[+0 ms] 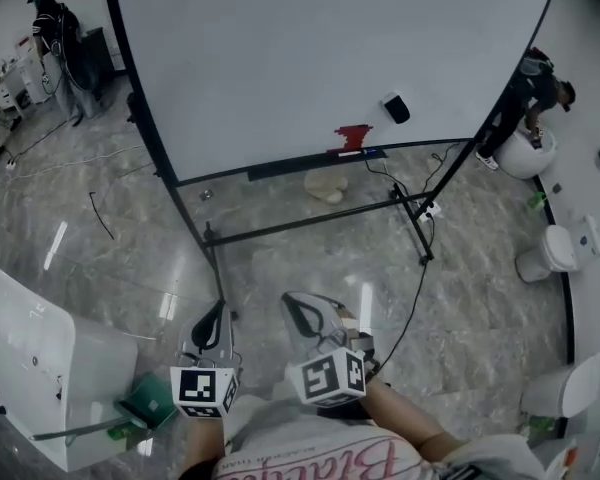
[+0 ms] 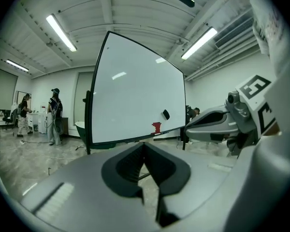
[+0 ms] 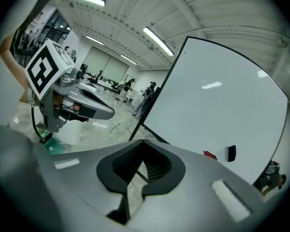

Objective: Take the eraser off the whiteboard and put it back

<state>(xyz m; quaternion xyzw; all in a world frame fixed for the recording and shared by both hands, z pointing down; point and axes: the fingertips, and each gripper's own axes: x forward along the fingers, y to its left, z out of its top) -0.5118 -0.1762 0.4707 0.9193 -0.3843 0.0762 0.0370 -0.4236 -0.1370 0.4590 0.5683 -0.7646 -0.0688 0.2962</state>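
Both grippers sit close in at the near edge of the head view. Left gripper [image 1: 216, 310]: jaws pressed together, nothing between them. Right gripper [image 1: 296, 302]: the same, shut and empty. Each gripper's own view confirms the pads meet with only floor showing past them.

Whiteboard [image 1: 310, 58]: large, white, on a dark wheeled stand, well apart from both grippers across bare floor [image 1: 280, 268]. Its face looks clean.

Tray [image 1: 315, 162]: dark strip along the board's lower edge.

Red object [image 1: 353, 138]: rests at the tray, right of centre; what it is cannot be told.

Eraser [image 1: 396, 108]: small dark oblong with rounded corners, slightly tilted, stuck flat on the board's face low on the right, just up and right of the red object and clear of the tray.

Step, as judged: the approach; the pick is not yet begun. The next move calls for closing the gap to the board, opening one gripper, and setting its jaws across the eraser's narrow sides. It probably holds by a magnet, so expect a slight pull when lifting it off.
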